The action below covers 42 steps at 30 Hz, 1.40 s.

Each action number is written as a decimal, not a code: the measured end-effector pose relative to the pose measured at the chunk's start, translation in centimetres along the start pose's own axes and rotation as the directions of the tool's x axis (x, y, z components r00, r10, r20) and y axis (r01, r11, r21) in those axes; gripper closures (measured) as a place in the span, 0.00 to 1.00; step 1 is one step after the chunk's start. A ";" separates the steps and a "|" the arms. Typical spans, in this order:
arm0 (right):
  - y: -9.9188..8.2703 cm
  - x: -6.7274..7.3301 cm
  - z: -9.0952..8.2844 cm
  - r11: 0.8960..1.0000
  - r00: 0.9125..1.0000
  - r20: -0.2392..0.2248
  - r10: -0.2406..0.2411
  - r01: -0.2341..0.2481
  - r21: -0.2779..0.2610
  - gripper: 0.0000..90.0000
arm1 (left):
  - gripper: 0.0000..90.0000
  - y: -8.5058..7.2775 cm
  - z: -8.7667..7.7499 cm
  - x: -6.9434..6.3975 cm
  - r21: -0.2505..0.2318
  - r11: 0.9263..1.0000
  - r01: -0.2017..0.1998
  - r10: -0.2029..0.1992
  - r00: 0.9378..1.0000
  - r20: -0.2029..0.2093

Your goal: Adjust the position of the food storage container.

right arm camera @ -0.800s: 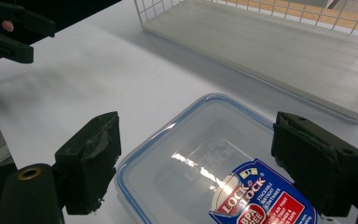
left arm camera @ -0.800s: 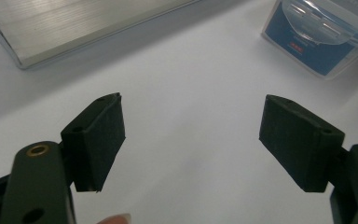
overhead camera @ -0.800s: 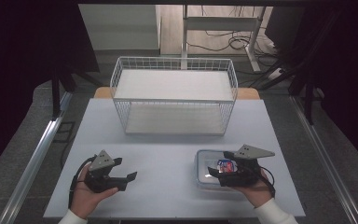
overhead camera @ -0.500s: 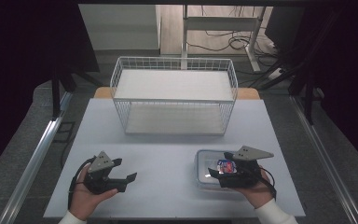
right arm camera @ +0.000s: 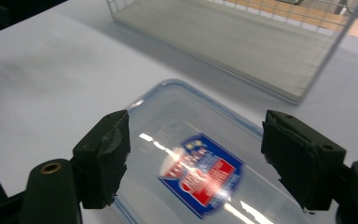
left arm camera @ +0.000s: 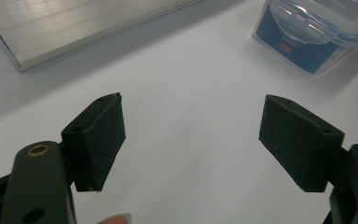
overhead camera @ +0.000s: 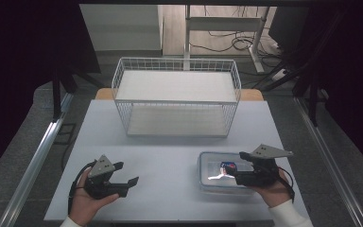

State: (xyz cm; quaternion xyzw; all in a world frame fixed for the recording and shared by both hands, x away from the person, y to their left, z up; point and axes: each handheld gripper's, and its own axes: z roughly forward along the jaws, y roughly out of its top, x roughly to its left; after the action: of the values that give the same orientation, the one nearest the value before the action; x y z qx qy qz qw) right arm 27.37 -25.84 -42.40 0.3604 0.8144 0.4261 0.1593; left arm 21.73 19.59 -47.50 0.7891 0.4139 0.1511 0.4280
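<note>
A clear plastic lidded container (overhead camera: 220, 171) with a red and blue label lies flat at the front right of the white table (overhead camera: 170, 146). My right gripper (overhead camera: 232, 176) hovers over its lid, jaws wide apart with nothing between them. In the right gripper view the container (right arm camera: 200, 168) lies just under the open gripper (right arm camera: 196, 163). At the front left my left gripper (overhead camera: 127, 182) is held over bare table, open and empty. The left gripper view shows that gripper (left arm camera: 191, 140) wide open, with the container (left arm camera: 317, 32) at the upper right.
A white wire basket (overhead camera: 177, 97) with a pale flat floor stands at the back middle of the table. Its floor shows in the left gripper view (left arm camera: 74, 28) and its wire wall in the right gripper view (right arm camera: 261, 42). Dark floor and metal rails flank the table.
My right gripper has shifted slightly left over the container lid. The left gripper stays where it was.
</note>
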 end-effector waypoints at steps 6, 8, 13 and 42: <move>-0.4 -1.4 -1.2 1.000 0.999 0.035 0.029 -0.029 0.004 0.31 | 0.24 0.2 0.2 -0.2 0.004 1.000 -0.007 0.007 1.000 0.003; -0.6 -1.8 -1.7 0.999 0.998 0.057 0.035 -0.036 0.008 0.32 | 0.24 0.3 0.3 -0.3 0.004 1.000 -0.009 0.009 1.000 0.005; -1.1 -2.6 -2.9 0.998 0.993 0.106 0.056 -0.059 0.022 0.36 | 0.24 0.5 0.7 -0.2 0.010 1.000 -0.014 0.014 1.000 0.014; -5.9 -7.1 -4.0 0.949 0.964 0.238 0.120 -0.182 0.258 0.98 | 0.24 0.1 1.2 -0.2 0.038 0.999 -0.014 0.013 1.000 0.016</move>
State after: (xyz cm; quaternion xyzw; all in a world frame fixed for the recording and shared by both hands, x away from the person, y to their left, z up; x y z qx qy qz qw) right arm 27.35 -35.50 -45.15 0.4855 0.8133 0.2762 0.1629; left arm 22.39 18.79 -48.07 0.8011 0.4082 0.1399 0.4149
